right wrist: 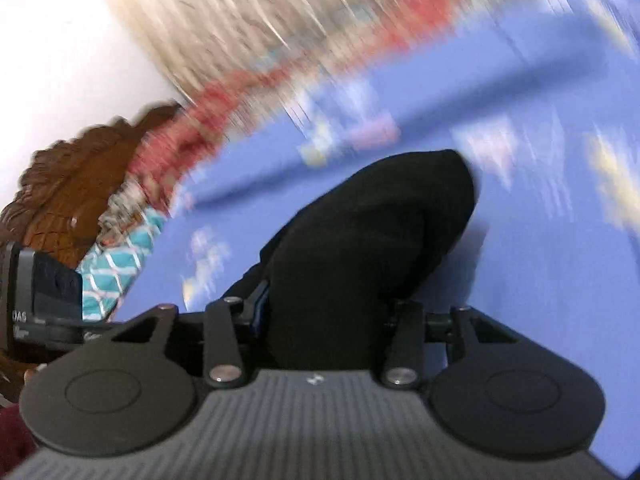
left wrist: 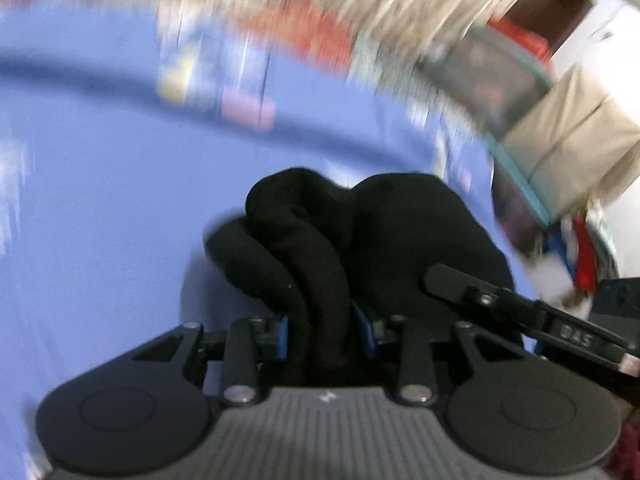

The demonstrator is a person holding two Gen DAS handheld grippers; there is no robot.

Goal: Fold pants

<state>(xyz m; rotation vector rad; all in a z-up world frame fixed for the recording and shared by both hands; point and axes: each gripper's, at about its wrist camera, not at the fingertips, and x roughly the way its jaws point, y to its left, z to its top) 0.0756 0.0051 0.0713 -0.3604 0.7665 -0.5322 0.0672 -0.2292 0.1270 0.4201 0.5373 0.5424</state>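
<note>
Both tongs are gripping the black pants over a blue printed sheet, the surroundings streaking with motion blur. The left tongs (left wrist: 326,330) are pinching a bunched roll of the pants (left wrist: 320,240), the cloth bulging up between their blue-padded fingers (left wrist: 282,338). The right tongs (right wrist: 324,320) are clamping another thick wad of the same pants (right wrist: 360,240), which is spilling forward over the sheet (right wrist: 520,280). Judging from these views, the fold is only getting under way: the cloth is hanging gathered and lumpy in both grips, no flat, squared layers are showing, and the laying down and smoothing appear to be still ahead. Partial lettering is showing on the opposite tool in each view, reading roughly "DAS"; nothing else is legible.
</note>
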